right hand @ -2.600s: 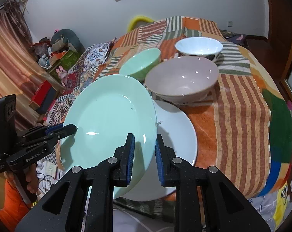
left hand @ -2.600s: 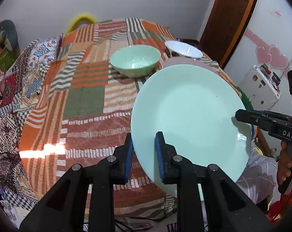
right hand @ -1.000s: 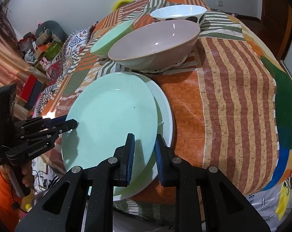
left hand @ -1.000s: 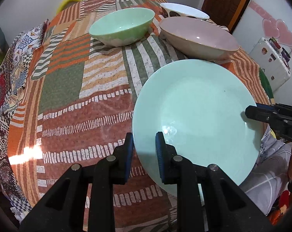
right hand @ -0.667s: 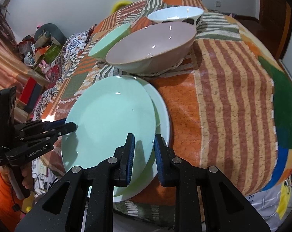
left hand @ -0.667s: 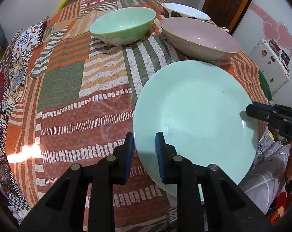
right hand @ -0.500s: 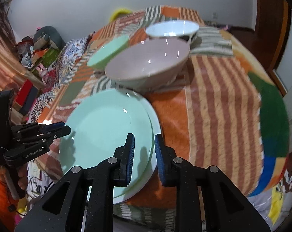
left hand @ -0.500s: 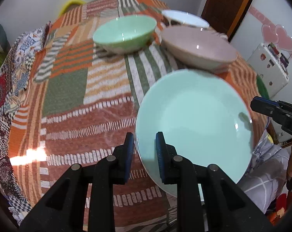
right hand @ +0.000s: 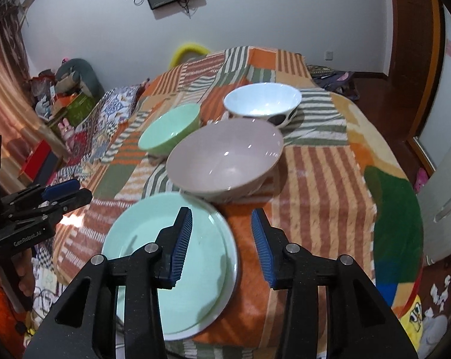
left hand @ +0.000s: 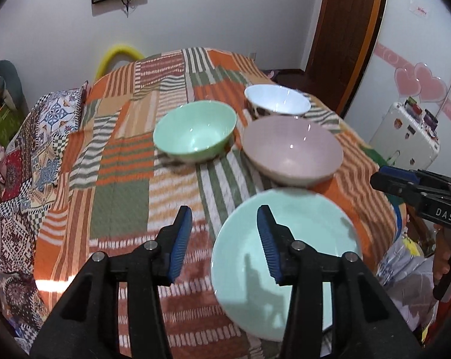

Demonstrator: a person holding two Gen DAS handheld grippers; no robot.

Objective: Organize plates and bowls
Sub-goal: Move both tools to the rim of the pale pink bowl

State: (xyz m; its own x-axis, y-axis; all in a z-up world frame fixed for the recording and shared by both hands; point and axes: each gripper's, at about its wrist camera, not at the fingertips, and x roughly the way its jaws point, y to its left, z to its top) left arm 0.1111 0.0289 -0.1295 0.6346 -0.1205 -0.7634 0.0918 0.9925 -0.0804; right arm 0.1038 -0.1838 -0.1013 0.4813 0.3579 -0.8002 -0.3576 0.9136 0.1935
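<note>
A mint green plate (left hand: 288, 257) (right hand: 153, 254) lies flat on a white plate (right hand: 229, 269) at the near edge of the patchwork-covered table (right hand: 315, 185). Behind it stand a pink bowl (left hand: 291, 152) (right hand: 225, 161), a green bowl (left hand: 195, 137) (right hand: 170, 133) and a white bowl (left hand: 277, 103) (right hand: 262, 103). My left gripper (left hand: 224, 239) is open and empty, raised above the plate's left edge. My right gripper (right hand: 221, 240) is open and empty, raised above the plate's right edge. Each gripper also shows in the other's view, the right one (left hand: 404, 185) and the left one (right hand: 61, 194).
A white cabinet (left hand: 404, 137) with stickers stands right of the table. A yellow hoop (right hand: 189, 49) sits behind the far edge. Clutter and a red box (right hand: 37, 161) lie on the floor at the left. A dark door (left hand: 345, 30) is at the back right.
Both grippers let go of the green plate, opened wide and lifted back. The plate now rests flat on the white plate.
</note>
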